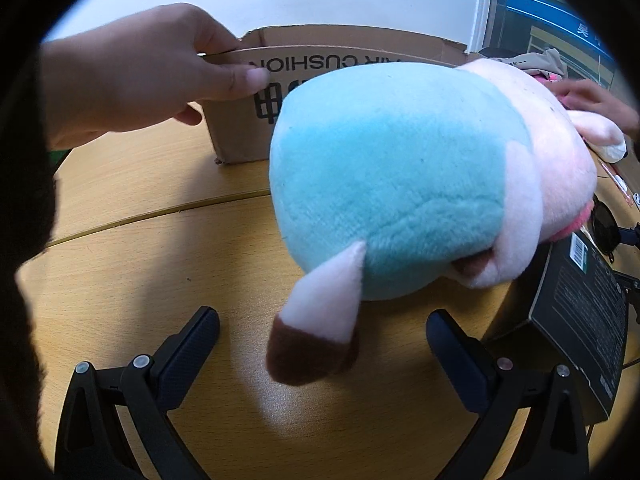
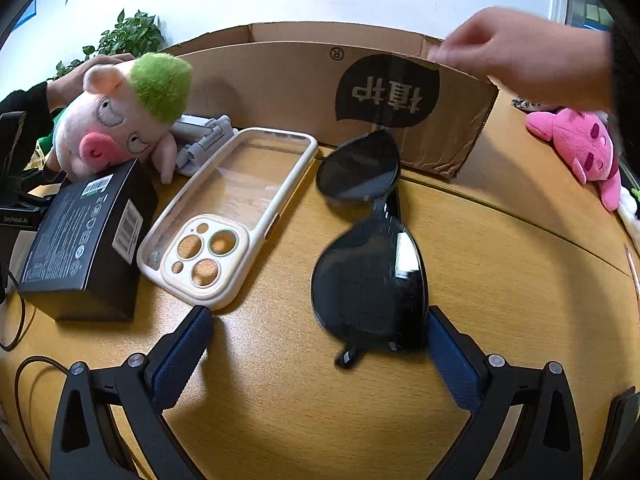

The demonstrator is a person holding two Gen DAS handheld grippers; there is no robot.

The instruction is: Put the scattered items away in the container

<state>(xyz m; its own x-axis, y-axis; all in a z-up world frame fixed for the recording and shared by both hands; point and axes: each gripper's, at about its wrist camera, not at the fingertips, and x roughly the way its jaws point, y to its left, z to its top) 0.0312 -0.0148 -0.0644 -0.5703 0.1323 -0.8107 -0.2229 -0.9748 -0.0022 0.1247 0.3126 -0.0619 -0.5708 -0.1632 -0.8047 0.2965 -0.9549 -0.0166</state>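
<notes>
Between spread fingers, sunglasses (image 2: 368,240) lengthwise toward box (image 2: 280,88).

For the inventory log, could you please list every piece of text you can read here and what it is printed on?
"AIR CUSHION", upside down, partly covered: cardboard box, left wrist view.
"植护" and an "R" in a circle, upside down: same box, right wrist view.
"GenRobot.AI", small and blurred: black device at the left edge.
Fine print and barcodes on the black carton: too small to read.

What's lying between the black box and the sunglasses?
The phone case lies flat on the table between the black box and the sunglasses, as the right wrist view shows.
</notes>
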